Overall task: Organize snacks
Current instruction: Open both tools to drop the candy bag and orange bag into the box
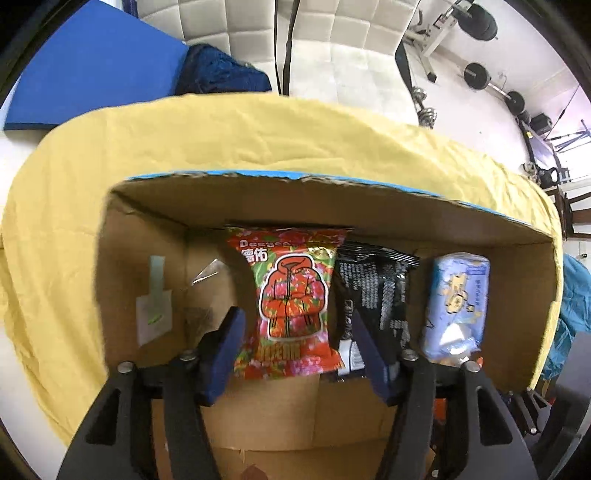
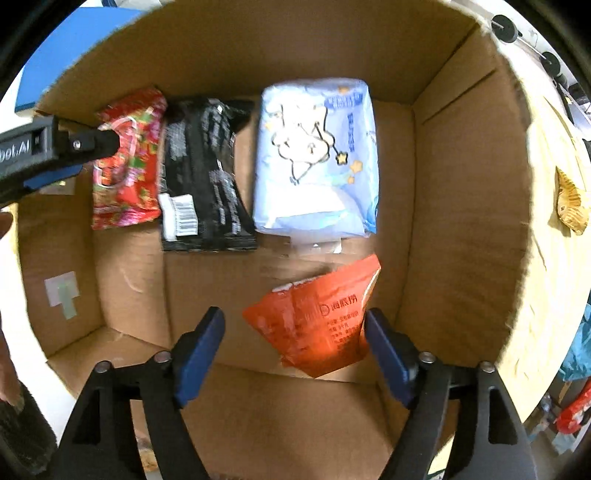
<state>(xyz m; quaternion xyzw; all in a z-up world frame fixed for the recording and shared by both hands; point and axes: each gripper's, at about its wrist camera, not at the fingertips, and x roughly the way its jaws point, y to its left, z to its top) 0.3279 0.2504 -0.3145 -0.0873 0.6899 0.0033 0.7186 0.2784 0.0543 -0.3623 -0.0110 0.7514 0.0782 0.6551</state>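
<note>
We look down into an open cardboard box [image 2: 461,184] that sits on a desk draped with a rumpled yellow cloth [image 1: 258,140]. The box's far rim carries a strip of blue tape [image 1: 229,173], and a pale label [image 1: 153,317] is stuck to its inner left wall.

Along the far wall of the box three packets lie in a row: a red floral snack bag [image 1: 295,295] on the left, a black packet [image 2: 207,177] touching its right side, and a light blue packet [image 2: 317,158] just beside that. A fourth, an orange pouch [image 2: 321,325], lies nearer on the box floor, apart from the row.

Our left tongs [image 1: 295,350] are spread wide, their blue pads on either side of the near end of the red floral snack bag without pinching it. Our right tongs [image 2: 295,343] are likewise spread, the orange pouch lying between the fingers, close to the right one, not gripped.

Outside the box, a small gold-wrapped item [image 2: 570,201] rests on the yellow cloth to the right. Beyond the desk we see a white tufted sofa [image 1: 332,33], a blue mat [image 1: 92,74] with dark blue fabric [image 1: 221,74] bunched beside it, and barbells with weight plates [image 1: 480,48] on a pale floor.
</note>
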